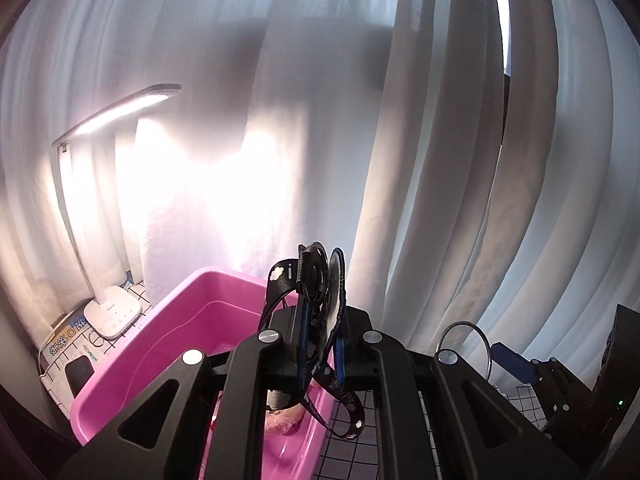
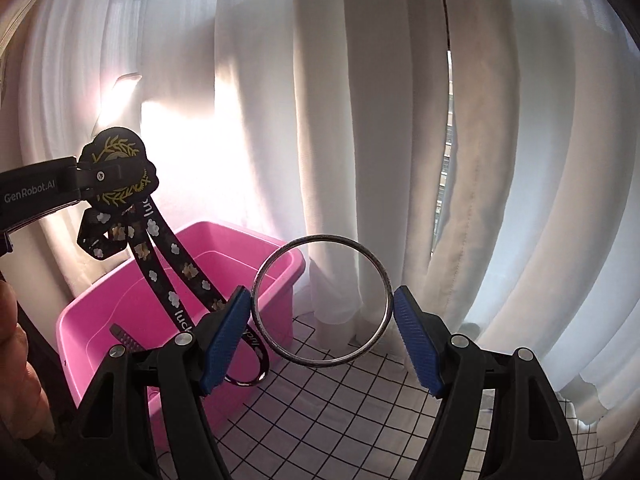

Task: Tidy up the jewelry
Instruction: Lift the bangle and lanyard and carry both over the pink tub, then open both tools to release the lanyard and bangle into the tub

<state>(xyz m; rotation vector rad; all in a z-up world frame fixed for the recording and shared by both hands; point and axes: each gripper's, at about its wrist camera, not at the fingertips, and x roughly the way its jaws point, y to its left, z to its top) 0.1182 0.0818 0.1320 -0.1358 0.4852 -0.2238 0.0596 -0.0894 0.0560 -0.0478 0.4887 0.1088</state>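
Observation:
My left gripper [image 1: 320,304] is shut on a black watch [image 1: 318,276] with a round face and a strap printed with white clouds; the strap hangs down over the pink tub [image 1: 192,320]. In the right wrist view the same watch [image 2: 116,168] hangs from the left gripper above the pink tub [image 2: 132,312]. My right gripper [image 2: 322,316] is shut on a silver bangle [image 2: 320,300], held upright between the blue pads [image 2: 226,332] just right of the tub. The bangle also shows in the left wrist view [image 1: 466,344].
A lit white desk lamp [image 1: 108,312] stands left of the tub. White curtains [image 2: 400,120] hang close behind. The table has a white grid-pattern cloth [image 2: 340,412]. A pinkish item [image 1: 284,420] lies in the tub. A dark device [image 1: 616,392] sits at the right.

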